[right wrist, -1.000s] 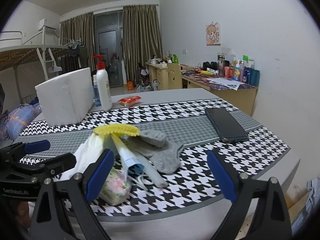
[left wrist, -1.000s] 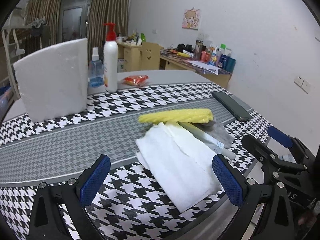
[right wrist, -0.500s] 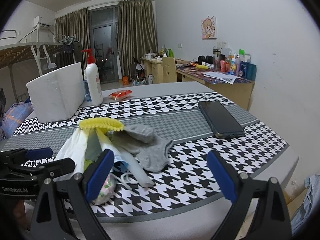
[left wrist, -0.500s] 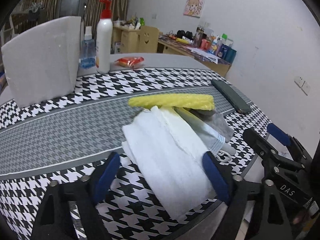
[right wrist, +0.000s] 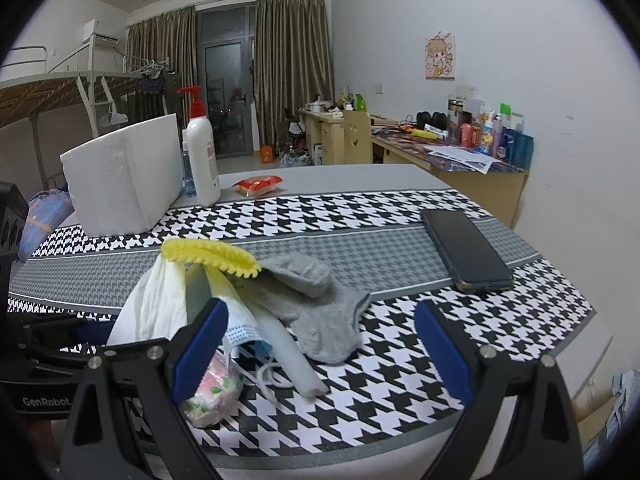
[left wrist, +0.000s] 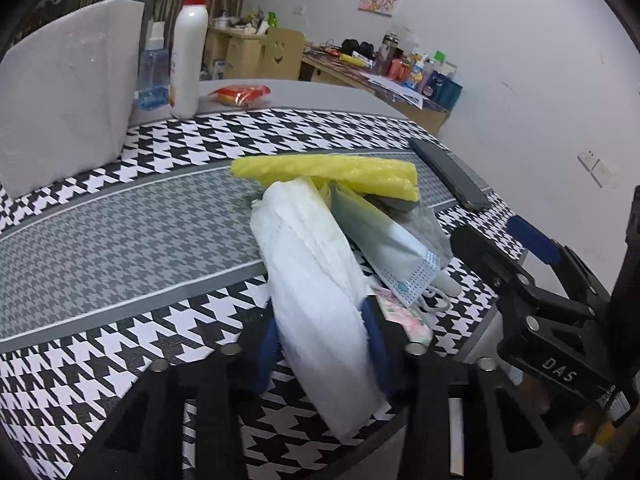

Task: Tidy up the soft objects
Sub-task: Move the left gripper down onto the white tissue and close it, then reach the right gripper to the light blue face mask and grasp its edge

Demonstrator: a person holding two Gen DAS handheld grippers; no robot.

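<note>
Left gripper [left wrist: 324, 344] closing, blue pads pinching the white cloth [left wrist: 316, 280] at the table's [right wrist: 360, 216] near edge, yellow sponge [left wrist: 328, 172], face mask [left wrist: 400, 256] and grey sock [right wrist: 320, 312] piled beside it, phone [right wrist: 464, 252] well apart, right gripper [right wrist: 320, 352] open wide over the pile.

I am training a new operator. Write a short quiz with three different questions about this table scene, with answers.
1. True or false: the left gripper has the folded white cloth between its blue pads.
2. Which object lies on the houndstooth tablecloth nearest the wall? A) grey sock B) dark flat smartphone C) yellow ribbed foam strip
3. Fill in: the white pump bottle has a ___ pump head.

Key: 1 true; 2 B; 3 red.
</note>
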